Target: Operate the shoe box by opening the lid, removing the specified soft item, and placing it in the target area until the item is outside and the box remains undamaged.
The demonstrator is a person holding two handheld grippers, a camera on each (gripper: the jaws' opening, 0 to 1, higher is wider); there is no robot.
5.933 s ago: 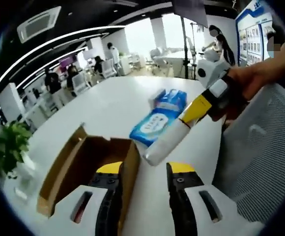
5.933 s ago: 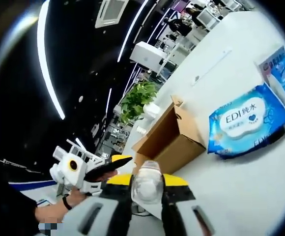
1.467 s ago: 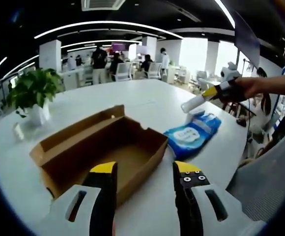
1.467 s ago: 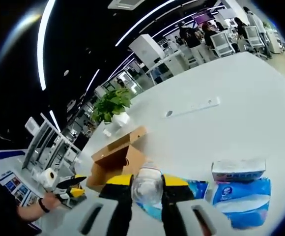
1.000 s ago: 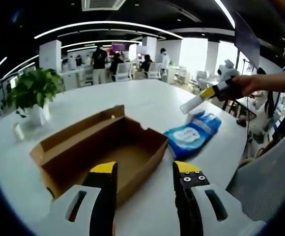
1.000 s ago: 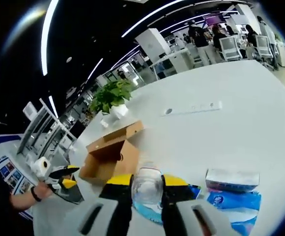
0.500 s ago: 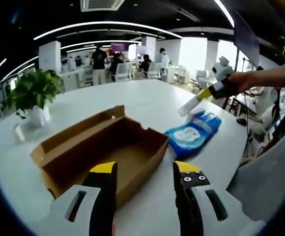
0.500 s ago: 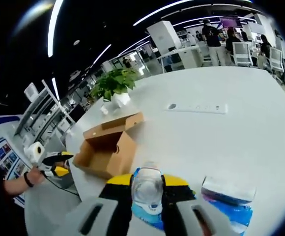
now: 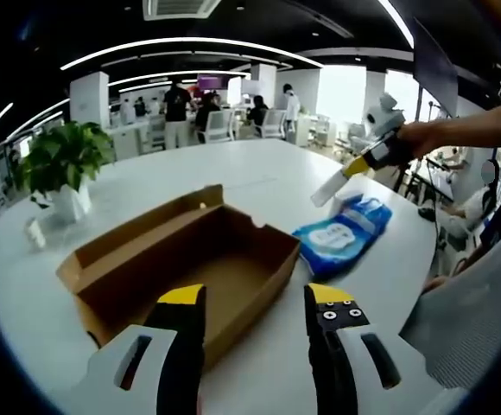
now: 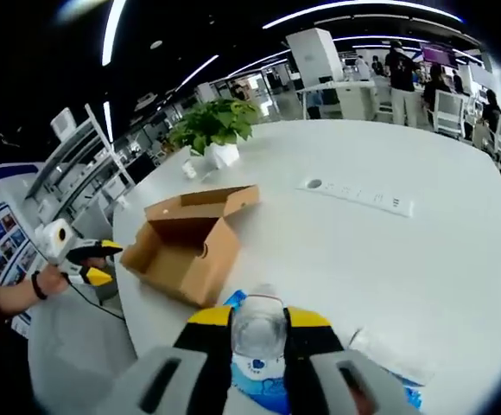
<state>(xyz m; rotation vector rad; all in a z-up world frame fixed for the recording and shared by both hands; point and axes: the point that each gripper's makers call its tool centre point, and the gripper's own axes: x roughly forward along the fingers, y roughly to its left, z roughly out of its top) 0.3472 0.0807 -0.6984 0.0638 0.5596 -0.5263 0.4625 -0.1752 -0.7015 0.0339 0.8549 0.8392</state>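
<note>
Box lies open on the worktop, just ahead of the released left tool; right tool grasps a bottle above the wipes.

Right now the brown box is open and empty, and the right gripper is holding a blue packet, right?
Not quite. The box is open and empty, but the right gripper is holding a clear bottle, not the blue packet, which lies on the table; the left gripper view shows this.
</note>
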